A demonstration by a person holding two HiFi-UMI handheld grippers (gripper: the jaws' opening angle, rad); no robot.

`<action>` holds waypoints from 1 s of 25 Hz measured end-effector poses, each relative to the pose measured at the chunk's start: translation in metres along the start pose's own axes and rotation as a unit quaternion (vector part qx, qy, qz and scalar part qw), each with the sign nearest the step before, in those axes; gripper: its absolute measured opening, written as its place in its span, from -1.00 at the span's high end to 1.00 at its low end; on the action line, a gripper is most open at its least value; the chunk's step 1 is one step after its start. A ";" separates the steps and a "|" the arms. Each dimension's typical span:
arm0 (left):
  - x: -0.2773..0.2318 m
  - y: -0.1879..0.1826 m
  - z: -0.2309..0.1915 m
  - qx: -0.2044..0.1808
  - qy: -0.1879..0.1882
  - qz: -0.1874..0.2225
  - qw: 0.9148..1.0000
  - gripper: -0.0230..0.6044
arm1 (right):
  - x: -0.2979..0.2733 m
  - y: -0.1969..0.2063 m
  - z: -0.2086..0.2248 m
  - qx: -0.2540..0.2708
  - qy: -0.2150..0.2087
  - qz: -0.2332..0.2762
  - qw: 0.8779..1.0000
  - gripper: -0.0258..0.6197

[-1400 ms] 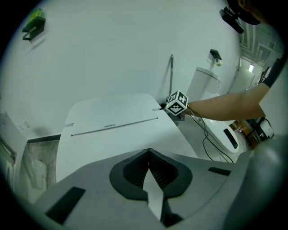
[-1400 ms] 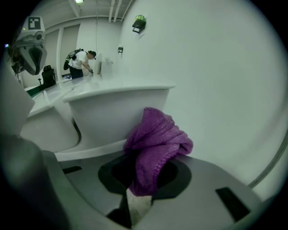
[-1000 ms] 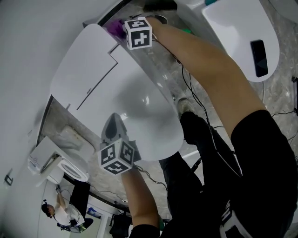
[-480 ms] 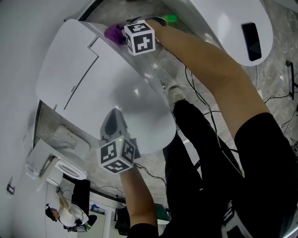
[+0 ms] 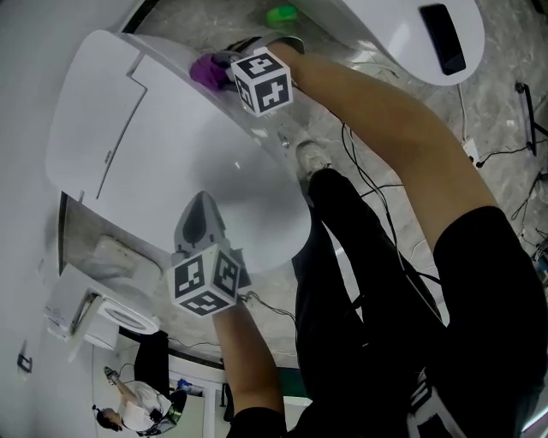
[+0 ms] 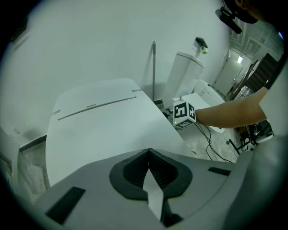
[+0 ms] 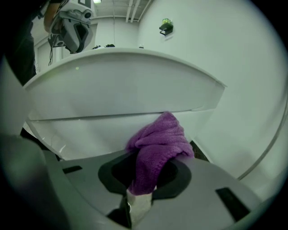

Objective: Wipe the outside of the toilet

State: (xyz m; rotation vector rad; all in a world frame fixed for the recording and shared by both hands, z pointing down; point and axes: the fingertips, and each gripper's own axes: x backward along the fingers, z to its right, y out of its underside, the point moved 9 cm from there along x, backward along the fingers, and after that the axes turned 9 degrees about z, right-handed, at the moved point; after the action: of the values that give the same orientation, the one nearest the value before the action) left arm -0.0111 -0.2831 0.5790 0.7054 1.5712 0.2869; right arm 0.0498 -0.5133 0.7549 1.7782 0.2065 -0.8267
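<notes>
The white toilet [image 5: 171, 145] fills the middle of the head view with its lid [image 6: 103, 121] down. My right gripper [image 5: 224, 68] is at the toilet's far side, shut on a purple cloth [image 5: 208, 70]. In the right gripper view the purple cloth [image 7: 157, 143] bulges out of the right gripper [image 7: 146, 168] and presses against the white side wall just under the lid's rim [image 7: 126, 67]. My left gripper [image 5: 199, 218] hovers over the lid's front end, its jaws shut on nothing. In the left gripper view the left gripper [image 6: 148, 157] points along the lid.
A second white toilet [image 5: 428, 43] stands at the upper right, with a green object [image 5: 281, 14] beside it. Black cables [image 5: 368, 184] trail over the marble floor by my shoe [image 5: 312, 158] and black trousers [image 5: 385, 325]. Another toilet [image 5: 111, 308] and a person [image 5: 137, 406] are at lower left.
The right gripper has slid the purple cloth a little along the toilet's side, away from the back corner. The head view has shifted. The left gripper stays over the lid's front.
</notes>
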 end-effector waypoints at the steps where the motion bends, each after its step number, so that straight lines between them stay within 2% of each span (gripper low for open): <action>1: 0.004 0.006 0.001 -0.002 0.002 -0.001 1.000 0.90 | 0.002 0.000 -0.010 0.001 0.004 -0.001 1.000 0.66; 6: 0.015 0.038 0.000 -0.004 0.015 -0.001 1.000 0.90 | 0.015 0.008 -0.063 0.015 0.011 -0.002 1.000 0.66; 11: 0.026 0.066 -0.005 -0.007 0.033 -0.004 0.999 0.90 | 0.025 0.011 -0.118 -0.005 0.017 -0.010 1.000 0.66; 18: 0.038 0.083 -0.004 -0.048 0.067 -0.010 0.997 0.90 | 0.040 0.011 -0.177 -0.033 0.039 -0.027 0.998 0.66; 25: 0.040 0.103 0.013 -0.092 0.103 -0.026 0.990 0.90 | 0.052 0.015 -0.234 -0.070 0.070 -0.027 0.995 0.66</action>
State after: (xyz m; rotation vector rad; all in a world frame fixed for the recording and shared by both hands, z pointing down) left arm 0.0292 -0.1819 0.6036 0.5022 1.7299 0.4728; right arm 0.1964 -0.3239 0.7676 1.7050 0.3964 -0.7078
